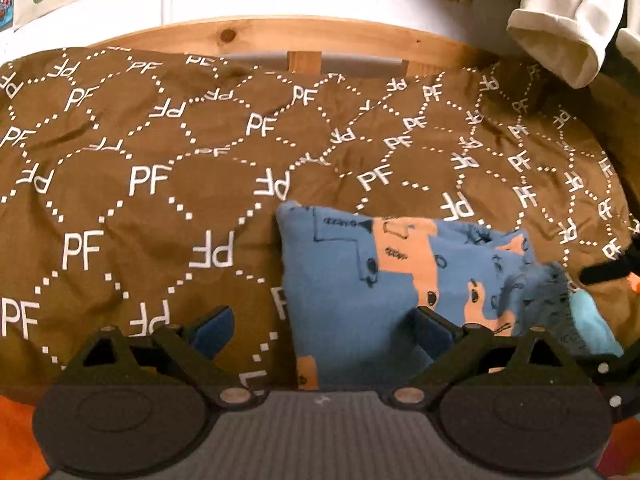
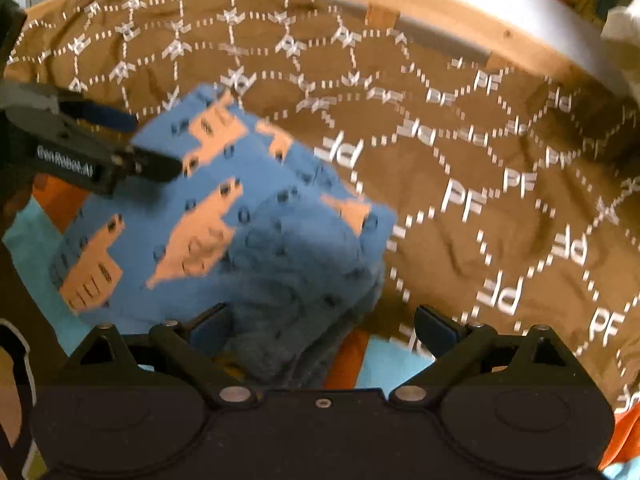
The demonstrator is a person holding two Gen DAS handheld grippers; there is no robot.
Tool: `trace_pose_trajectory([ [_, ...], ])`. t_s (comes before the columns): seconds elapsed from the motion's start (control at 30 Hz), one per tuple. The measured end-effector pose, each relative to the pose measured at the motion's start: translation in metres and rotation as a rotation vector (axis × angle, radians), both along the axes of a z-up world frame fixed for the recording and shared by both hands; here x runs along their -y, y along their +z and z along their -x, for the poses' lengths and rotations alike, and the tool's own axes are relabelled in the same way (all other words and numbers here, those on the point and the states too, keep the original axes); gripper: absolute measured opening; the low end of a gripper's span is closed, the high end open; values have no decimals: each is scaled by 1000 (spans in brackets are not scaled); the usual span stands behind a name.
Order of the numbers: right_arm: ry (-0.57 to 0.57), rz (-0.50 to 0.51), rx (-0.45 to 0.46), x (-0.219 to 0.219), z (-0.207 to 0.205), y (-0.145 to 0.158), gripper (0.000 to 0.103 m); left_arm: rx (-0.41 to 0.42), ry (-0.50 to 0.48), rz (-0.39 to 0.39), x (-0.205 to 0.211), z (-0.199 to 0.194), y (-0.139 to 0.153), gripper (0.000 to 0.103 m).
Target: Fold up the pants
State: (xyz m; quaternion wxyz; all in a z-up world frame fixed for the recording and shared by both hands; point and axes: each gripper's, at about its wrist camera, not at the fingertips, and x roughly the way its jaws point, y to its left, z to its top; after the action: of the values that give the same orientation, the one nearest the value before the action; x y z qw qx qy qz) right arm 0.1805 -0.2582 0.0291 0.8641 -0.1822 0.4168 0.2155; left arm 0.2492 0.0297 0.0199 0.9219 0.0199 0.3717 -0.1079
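On the brown bedspread (image 1: 152,216) your folded pants (image 1: 384,280) lie just ahead of both tools. Your left hand-held gripper (image 1: 324,328) stands spread wide at their left edge, gripping nothing. Your right hand-held gripper (image 2: 324,328) gapes empty over their near corner.

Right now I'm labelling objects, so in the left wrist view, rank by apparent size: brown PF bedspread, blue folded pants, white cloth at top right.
1. brown PF bedspread
2. blue folded pants
3. white cloth, partly cropped by the frame edge
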Motion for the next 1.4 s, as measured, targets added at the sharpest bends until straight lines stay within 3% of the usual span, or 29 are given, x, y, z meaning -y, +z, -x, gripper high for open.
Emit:
trace_pose_trajectory([
  [0.37,-54,-77,-58,20,4,-7,100,-25,21,27,-13,-1,-3,101],
  [0.63,-74,-214,-85,40,0,4,102,-36,37,179,-40,35,9,103],
  [0.97,-78,-127,-104,34,4,-16,102,-101,2,36,-26,65,-24,103],
  [1.13,-59,-105,-100,37,12,-20,102,-79,-7,2,-29,79,-28,103],
  [1.4,-25,-123,-76,45,10,-2,102,-106,13,48,-40,86,-18,103],
])
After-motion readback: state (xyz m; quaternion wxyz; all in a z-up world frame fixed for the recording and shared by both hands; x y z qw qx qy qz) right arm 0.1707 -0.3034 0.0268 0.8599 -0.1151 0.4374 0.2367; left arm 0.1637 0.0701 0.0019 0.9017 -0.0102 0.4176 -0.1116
